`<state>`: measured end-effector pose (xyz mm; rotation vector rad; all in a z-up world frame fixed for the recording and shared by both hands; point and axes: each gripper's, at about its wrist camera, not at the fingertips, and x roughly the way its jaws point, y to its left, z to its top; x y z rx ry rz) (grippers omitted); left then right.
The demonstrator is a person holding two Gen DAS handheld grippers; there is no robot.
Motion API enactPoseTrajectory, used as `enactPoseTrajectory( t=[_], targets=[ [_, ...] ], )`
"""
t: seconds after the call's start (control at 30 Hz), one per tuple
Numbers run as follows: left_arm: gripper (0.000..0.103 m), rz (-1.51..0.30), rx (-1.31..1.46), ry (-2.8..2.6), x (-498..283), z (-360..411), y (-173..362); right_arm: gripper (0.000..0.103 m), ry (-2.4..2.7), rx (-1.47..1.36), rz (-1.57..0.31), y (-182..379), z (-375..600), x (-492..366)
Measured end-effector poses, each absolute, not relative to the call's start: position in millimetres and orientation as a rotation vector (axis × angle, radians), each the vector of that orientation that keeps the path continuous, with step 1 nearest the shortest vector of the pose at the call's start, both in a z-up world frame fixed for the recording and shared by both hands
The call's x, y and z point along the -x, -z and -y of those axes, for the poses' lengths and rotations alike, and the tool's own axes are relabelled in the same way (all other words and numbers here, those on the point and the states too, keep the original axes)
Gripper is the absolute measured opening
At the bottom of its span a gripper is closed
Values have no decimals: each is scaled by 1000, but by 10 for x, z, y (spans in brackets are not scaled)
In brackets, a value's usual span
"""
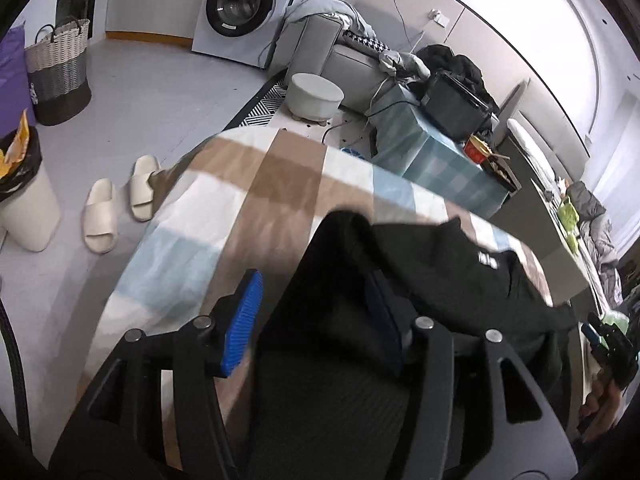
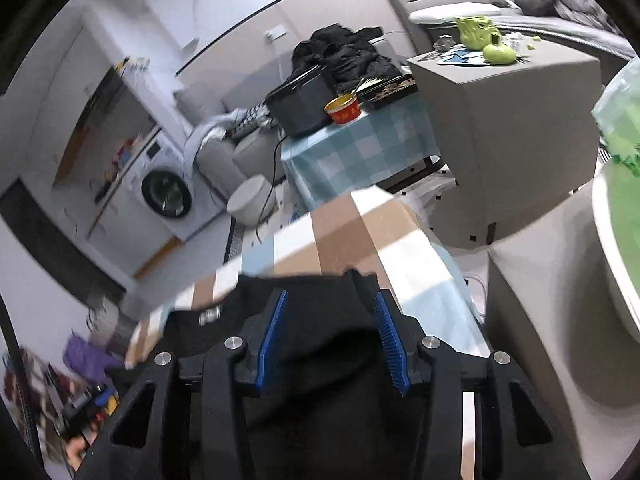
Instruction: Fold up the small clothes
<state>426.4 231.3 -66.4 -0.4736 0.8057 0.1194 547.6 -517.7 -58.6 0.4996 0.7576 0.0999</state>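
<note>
The checked cloth (image 1: 224, 200) over the tabletop is the biggest thing here, in brown, white and pale blue squares, and it carries the black garment (image 1: 452, 272), which lies spread across its near part with a small white label showing. In both wrist views the dark fabric runs between the blue pads and on under the cameras. The left tongs (image 1: 316, 316) stand partly parted, and the near pad is clear of the cloth; the right tongs (image 2: 332, 336) are likewise half apart, with fabric bunched between the pads but not pinched.

This looks like the letting-go at the end of a fold. To do it well, the jaws should part enough that no hem snags, and both should draw back low and level so the folded edge lies flat and square on the checks.
</note>
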Motion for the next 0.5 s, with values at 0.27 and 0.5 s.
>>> enactPoseTrajectory(
  t=[0.27,0.5],
  targets=[
    [54,-815,412,-74,-3744,-2120,581,46,-203,-334,-846,686,4755,-5246],
    [65,-777,321,-61,-3384,-1855,277,47,-211,-149,-822,604,4324,-5013]
  ],
)
